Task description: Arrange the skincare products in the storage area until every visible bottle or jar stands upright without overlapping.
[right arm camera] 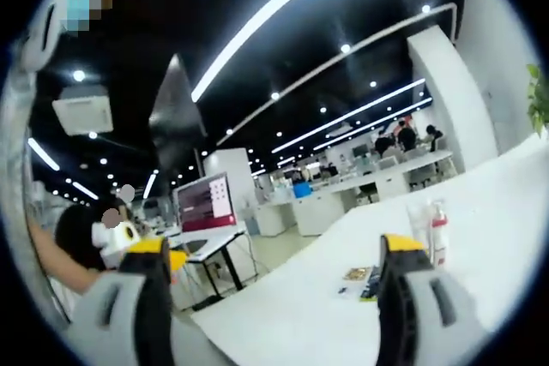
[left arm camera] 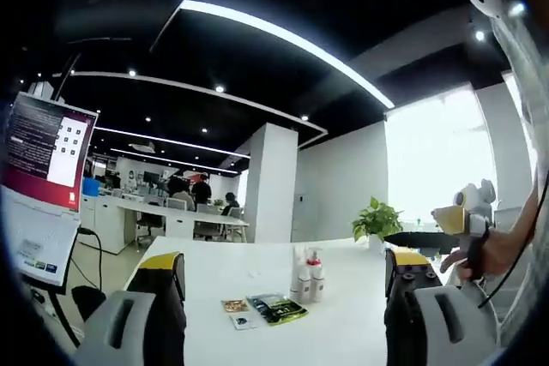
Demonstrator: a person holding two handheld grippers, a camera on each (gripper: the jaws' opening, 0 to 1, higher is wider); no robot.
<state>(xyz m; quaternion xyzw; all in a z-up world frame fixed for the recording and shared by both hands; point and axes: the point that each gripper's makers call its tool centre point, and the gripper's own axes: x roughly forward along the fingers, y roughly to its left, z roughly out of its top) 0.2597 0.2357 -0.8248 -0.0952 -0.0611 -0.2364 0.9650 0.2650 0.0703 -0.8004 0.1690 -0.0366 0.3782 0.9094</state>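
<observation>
My left gripper (left arm camera: 283,297) fingers spread, right gripper (right arm camera: 274,285) fingers spread, both empty, bottles (left arm camera: 307,279) upright on white bench (left arm camera: 343,332), sachets (left arm camera: 276,309) beside them

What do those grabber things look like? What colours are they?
Each gripper has two chunky jaws: grey shells lower down, black toward the ends, yellow at the tips. The left gripper is seen past its jaws, and so is the right gripper. In the left gripper view, the right gripper enters from the right as a yellow and grey piece with a black cable hanging by it.
</observation>
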